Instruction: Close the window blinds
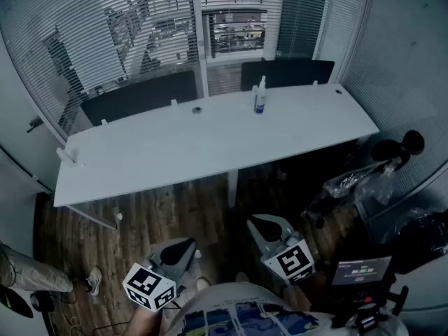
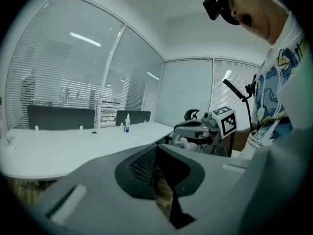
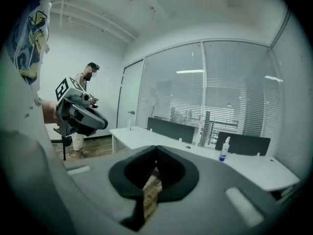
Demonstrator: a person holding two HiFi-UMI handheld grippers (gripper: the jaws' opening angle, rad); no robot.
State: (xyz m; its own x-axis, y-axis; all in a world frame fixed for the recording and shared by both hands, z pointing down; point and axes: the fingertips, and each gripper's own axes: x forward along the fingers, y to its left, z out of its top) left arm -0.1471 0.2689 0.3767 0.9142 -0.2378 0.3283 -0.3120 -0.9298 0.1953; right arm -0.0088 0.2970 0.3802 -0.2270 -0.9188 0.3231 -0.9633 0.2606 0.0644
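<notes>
Currently both grippers are held low in front of the person, short of the white worktop (image 1: 210, 142). Left gripper (image 2: 156, 150): jaws pressed together, nothing between them. Right gripper (image 3: 155, 154): the same, tips meeting, empty. Window blinds (image 1: 126, 19) hang over the glass behind the worktop, well apart from both grippers; buildings show through the slats. Spray bottle (image 1: 260, 96) stands upright near the worktop's far edge.
</notes>
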